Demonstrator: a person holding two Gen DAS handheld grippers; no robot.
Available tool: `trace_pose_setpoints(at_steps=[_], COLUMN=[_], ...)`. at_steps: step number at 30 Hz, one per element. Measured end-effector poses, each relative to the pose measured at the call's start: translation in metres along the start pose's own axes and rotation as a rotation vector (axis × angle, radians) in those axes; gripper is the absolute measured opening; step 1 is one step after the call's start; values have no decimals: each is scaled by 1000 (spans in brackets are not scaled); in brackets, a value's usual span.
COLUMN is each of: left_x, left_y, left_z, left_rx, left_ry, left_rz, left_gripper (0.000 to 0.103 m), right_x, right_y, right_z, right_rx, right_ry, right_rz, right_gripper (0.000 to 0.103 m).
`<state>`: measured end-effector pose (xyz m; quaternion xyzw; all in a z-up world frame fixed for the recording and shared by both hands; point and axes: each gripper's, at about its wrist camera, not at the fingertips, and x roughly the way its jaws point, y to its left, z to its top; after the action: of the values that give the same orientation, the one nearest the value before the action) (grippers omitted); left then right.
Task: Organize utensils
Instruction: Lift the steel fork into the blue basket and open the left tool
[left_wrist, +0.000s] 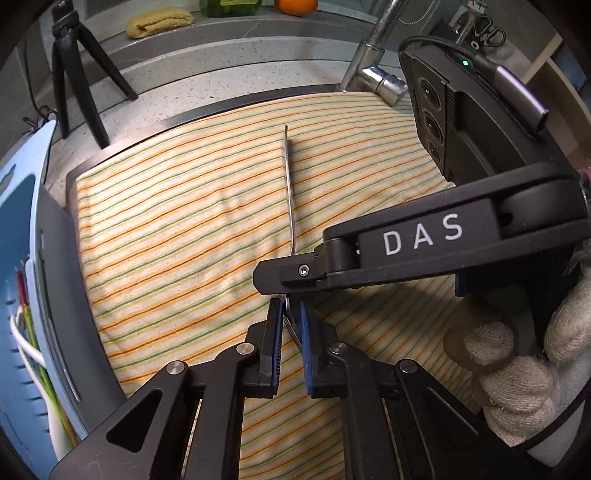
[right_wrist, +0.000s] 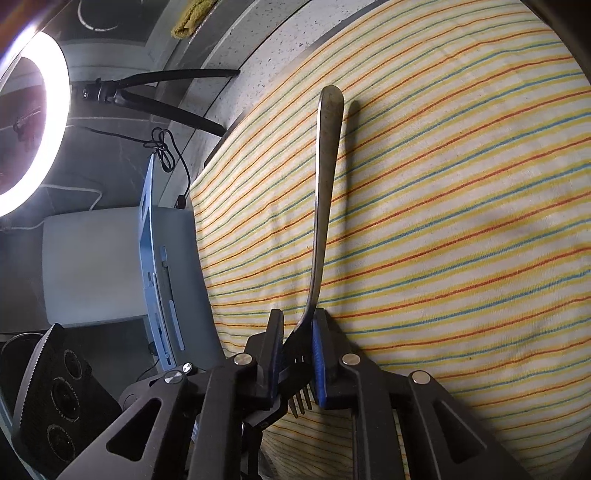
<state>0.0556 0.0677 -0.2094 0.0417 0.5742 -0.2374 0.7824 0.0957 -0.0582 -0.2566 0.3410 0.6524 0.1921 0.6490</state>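
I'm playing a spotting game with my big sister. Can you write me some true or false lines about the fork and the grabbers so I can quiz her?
1. Both grabbers pinch the same fork. True: the left gripper and the right gripper each close on its pronged end.
2. The fork lies over a plain white cloth. False: the cloth has orange, yellow and green stripes.
3. A blue rack stands left of the cloth. True.
4. The fork's handle points toward the cameras. False: the handle points away; the prongs sit at the fingers.
5. An orange sits on the far ledge. True.
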Motion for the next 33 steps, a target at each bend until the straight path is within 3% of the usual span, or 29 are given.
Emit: trace_pose_setpoints(at_steps=[9, 17, 25, 33], left_x=[-29, -80, -123, -126], left_y=[0, 22, 67, 104], left_z=[-4, -15, -48, -78], left_rx=[3, -41, -140, -253], left_ry=[-55, -144, -204, -203], left_rz=[14, 68, 129, 160], left_gripper=[8, 8, 8, 8], right_x=[-13, -9, 27, 74], right_y=[19, 77, 141, 172], right_z=[-5, -12, -28, -51], right_rx=[-19, -119, -235, -306], right_ry=[-1, 10, 77, 165], right_rz=[36, 72, 96, 64], right_gripper=[13, 13, 13, 13])
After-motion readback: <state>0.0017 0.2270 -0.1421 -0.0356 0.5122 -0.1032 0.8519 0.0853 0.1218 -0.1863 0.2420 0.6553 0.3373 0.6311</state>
